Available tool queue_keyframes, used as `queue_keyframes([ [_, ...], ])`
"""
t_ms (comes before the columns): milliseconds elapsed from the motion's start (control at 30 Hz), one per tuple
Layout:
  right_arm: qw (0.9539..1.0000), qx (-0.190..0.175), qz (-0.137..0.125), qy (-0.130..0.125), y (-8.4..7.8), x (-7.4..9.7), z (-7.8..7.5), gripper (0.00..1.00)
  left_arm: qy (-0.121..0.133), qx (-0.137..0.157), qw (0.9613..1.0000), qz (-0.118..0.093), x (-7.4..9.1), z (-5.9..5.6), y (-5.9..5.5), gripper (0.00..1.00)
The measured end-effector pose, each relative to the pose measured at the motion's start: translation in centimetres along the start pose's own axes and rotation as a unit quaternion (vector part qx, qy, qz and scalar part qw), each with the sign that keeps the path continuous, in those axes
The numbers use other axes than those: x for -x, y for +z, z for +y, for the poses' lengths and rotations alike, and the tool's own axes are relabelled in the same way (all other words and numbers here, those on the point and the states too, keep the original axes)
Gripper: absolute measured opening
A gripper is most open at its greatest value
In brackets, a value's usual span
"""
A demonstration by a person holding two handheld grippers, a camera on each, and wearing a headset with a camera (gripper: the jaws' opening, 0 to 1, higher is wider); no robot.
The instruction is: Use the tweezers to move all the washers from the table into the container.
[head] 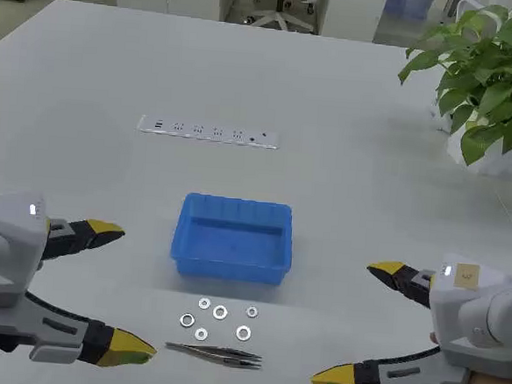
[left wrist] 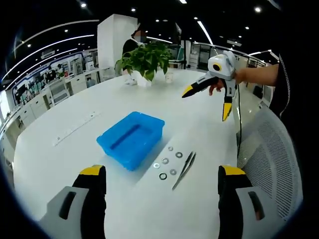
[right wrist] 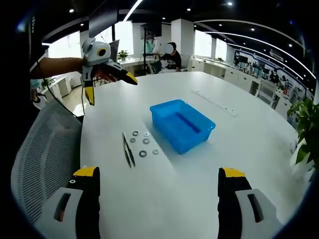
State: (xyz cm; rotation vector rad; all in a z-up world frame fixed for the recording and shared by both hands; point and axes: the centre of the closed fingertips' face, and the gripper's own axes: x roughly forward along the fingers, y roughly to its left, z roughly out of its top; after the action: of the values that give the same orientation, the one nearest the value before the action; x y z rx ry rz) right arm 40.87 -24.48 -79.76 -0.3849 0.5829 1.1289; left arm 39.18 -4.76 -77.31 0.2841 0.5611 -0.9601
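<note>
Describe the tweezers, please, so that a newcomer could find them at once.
Start at the blue container on the white table. On its near side lie small round washers. The tweezers lie just beyond them toward the person: the one long, thin metal piece.

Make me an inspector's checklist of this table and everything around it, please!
Surface: white table, bare between the items.
Job's things: empty blue plastic container; six small metal washers loose in front of it; metal tweezers lying flat beside them, not picked up.
Clutter: white power strip; leafy green potted plant.
Grippers: left gripper and right gripper both open, holding nothing.
Cables: nothing seen on the table.
Surroundings: white mesh chair at the table's edge.
</note>
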Motion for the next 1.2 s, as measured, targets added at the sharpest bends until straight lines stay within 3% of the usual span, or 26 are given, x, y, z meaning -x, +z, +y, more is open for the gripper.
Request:
queue_keyframes([
  [1200, 1.0000, -0.001, 0.001, -0.001, -0.09, 0.04, -0.09, 1.00, 0.001, -0.010, 0.9999, 0.005, 0.06, 0.14, 0.11, 0.99],
])
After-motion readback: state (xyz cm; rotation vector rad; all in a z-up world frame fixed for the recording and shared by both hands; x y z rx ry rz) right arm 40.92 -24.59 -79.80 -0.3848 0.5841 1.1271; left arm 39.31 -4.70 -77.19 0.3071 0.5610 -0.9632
